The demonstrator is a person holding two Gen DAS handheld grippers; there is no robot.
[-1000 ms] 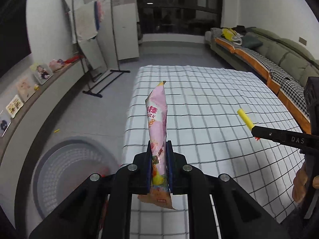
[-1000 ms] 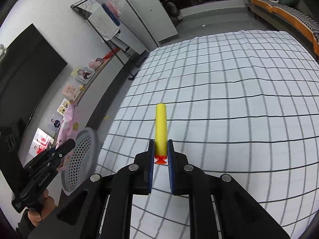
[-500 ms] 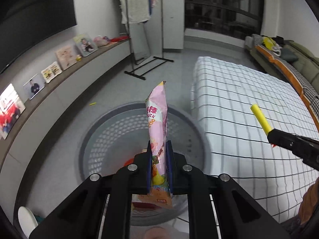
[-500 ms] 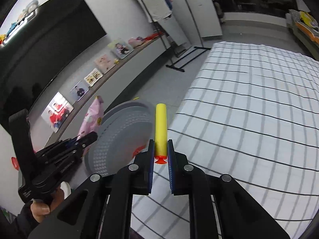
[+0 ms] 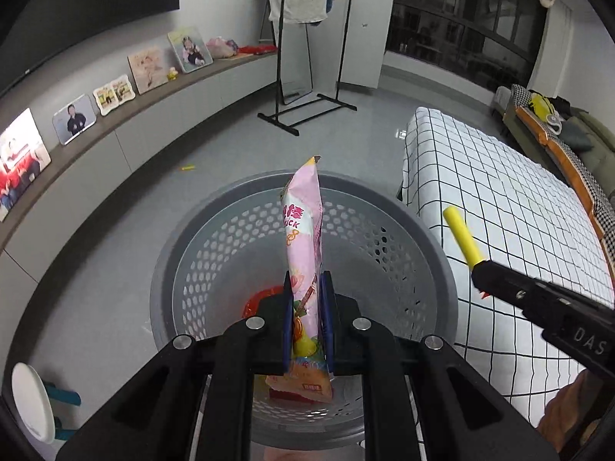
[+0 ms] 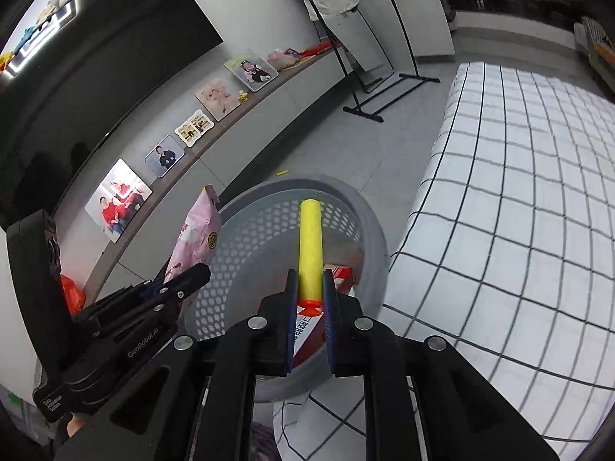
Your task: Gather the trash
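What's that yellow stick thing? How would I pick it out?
Find the grey perforated basket on the floor beside the checked bed. Above it the right gripper pinches a yellow foam dart upright: a plain cylinder with an orange tip, unlike the flat pink snack packet nearby.

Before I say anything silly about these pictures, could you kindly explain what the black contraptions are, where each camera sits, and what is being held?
There is no robot here: a person carries a hand-held two-finger gripper in each hand, and each gripper has a wide-angle camera looking forward along its fingers. So one picture looks out from the left gripper, the other from the right gripper. Each view also catches the other gripper at its edge.

The left gripper is shut on a pink snack wrapper. The right gripper is shut on a yellow foam dart with an orange tip. Both hang over a grey perforated basket on the floor, which already holds some red packaging. Beside the basket is a bed with a white checked cover. Another small yellow piece lies on the floor beyond.
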